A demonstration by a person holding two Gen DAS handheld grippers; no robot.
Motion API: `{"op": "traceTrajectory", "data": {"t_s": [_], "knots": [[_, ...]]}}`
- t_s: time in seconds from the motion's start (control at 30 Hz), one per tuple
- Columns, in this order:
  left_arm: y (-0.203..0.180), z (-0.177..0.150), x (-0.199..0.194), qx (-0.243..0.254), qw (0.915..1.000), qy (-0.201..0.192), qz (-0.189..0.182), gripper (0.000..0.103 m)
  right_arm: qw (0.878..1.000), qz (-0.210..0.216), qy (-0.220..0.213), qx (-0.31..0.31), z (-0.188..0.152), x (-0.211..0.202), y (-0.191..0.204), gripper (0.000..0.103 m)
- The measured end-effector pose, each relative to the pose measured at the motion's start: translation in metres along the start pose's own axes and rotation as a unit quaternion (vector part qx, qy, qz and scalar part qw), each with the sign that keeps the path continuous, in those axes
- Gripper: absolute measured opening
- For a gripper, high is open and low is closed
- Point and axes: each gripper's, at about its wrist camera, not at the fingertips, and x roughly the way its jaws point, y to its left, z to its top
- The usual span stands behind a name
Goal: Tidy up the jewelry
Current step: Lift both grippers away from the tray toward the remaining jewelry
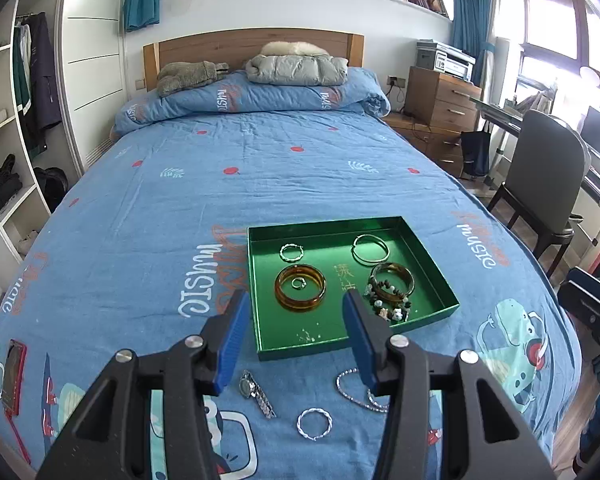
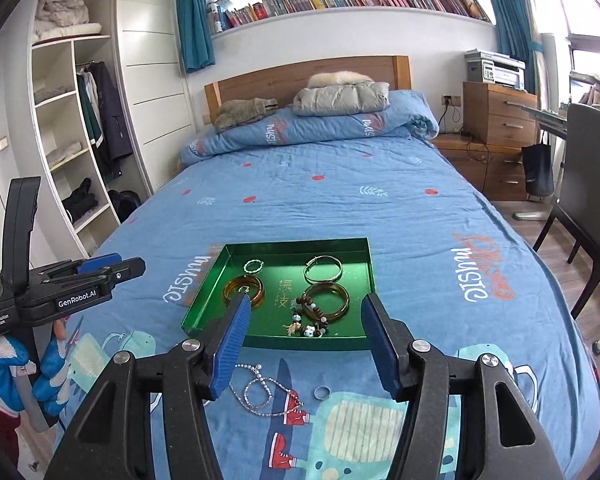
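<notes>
A green tray (image 1: 320,332) (image 2: 280,274) lies on the blue bedspread. It holds an amber bangle (image 1: 300,305) around a small ring (image 1: 299,283), a twisted silver ring (image 1: 281,253), thin silver bangles (image 1: 386,255), a brown bangle (image 1: 410,285) and a beaded bracelet (image 1: 392,309). In front of the tray lie a watch (image 1: 256,394), a silver chain (image 1: 352,391) (image 2: 260,392), a twisted silver hoop (image 1: 300,426) and a small ring (image 2: 322,392). My left gripper (image 1: 295,296) and right gripper (image 2: 307,301) hover above these pieces, both open and holding nothing.
A red flat object (image 1: 14,376) lies at the bed's near left. A blue-gloved hand (image 2: 48,372) holds the left gripper's handle. A chair (image 1: 548,176) and desk stand right of the bed, open shelves (image 1: 4,128) to its left. Folded duvet and clothes sit at the headboard.
</notes>
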Motion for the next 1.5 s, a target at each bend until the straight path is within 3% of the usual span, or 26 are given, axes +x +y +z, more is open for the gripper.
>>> {"op": "traceTrajectory", "data": {"t_s": [0.33,0.67,1.1,1.5], "knots": [[0.017,-0.035,-0.042,-0.012,0.9994,-0.007,0.031,0.046,1.0,-0.005,-0.018,0.001,-0.017,-0.043,-0.004,0.061],[0.026,-0.071,-0.058,-0.026,0.9987,-0.001,0.045,0.046,1.0,-0.002,-0.016,0.005,-0.04,-0.058,-0.007,0.061],[0.034,-0.082,-0.065,-0.036,0.9975,-0.018,0.058,0.046,1.0,-0.002,-0.021,0.01,-0.047,-0.058,-0.013,0.061],[0.051,-0.105,-0.054,-0.05,0.9962,-0.024,0.067,0.046,1.0,0.001,-0.003,0.002,-0.065,-0.032,-0.014,0.062]]}}
